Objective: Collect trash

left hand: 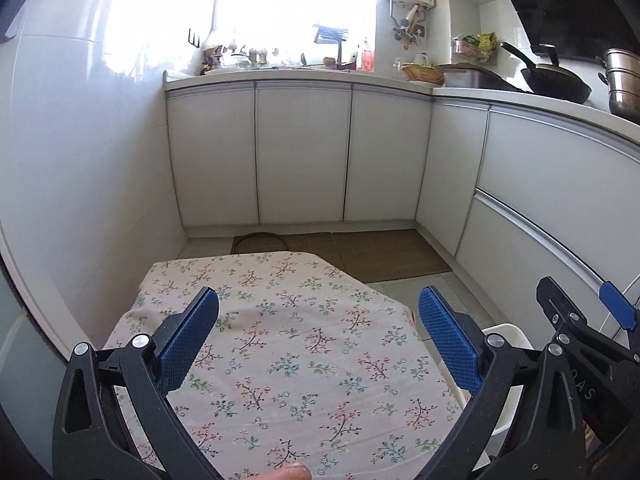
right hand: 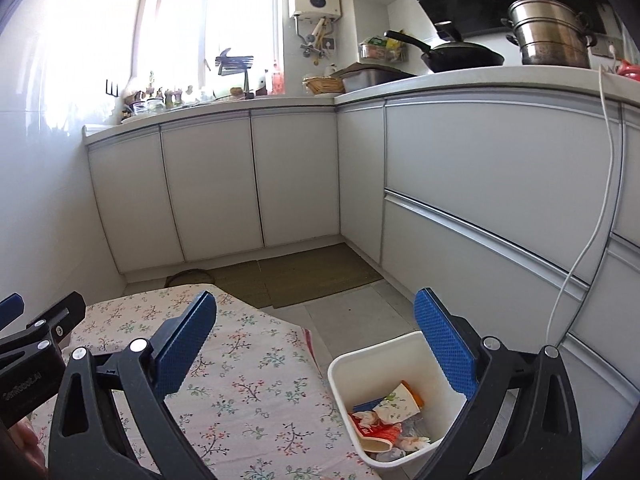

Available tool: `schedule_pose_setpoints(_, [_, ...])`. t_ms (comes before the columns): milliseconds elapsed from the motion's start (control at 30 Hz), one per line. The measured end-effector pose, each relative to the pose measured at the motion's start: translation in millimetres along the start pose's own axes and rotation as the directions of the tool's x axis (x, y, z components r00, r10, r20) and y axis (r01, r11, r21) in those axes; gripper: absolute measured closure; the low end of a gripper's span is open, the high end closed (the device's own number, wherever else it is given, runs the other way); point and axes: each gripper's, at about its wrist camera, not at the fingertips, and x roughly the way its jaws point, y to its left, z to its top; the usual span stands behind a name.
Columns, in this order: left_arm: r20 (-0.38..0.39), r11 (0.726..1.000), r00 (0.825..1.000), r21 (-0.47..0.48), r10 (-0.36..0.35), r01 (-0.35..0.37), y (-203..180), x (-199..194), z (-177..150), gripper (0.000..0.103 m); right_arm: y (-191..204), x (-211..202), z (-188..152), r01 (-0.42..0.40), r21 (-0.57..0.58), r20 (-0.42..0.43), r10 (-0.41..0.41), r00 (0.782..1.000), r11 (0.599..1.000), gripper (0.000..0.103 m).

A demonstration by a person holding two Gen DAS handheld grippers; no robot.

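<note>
1. The left gripper hangs over the flowered cloth on the worktop, its 2 fingers spread wide and empty

2. No trash shows on the cloth in either view, so the collecting looks finished or close to it. A good step now is to sweep both cameras across the cloth and the floor for strays before reaching for anything

3. The right gripper hovers between the worktop edge and the bin, its 2 fingers also released, holding nothing

4. The trash sits in the 1 white bin on the floor, just beside the worktop: 1 paper cup, 1 red wrapper, and crumpled tissues I cannot count

5. Any further drop should let go only once above the bin opening, clear of the rim
</note>
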Motion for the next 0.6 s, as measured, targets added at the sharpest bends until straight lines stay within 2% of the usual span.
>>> schedule_pose_setpoints(300, [-0.029,0.997,0.998,-0.037,0.061,-0.062,41.7,-1.5,-6.5,0.007,38.9,-5.0,-5.8,-0.020,-0.054,0.036,0.022,0.999,0.998,0.007])
schedule_pose_setpoints(600, [-0.041,0.995,0.997,-0.069,0.072,-0.075,57.3,-4.1,-8.0,0.007,47.4,-2.3,-10.5,-0.034,-0.062,0.029,0.036,0.999,0.997,0.007])
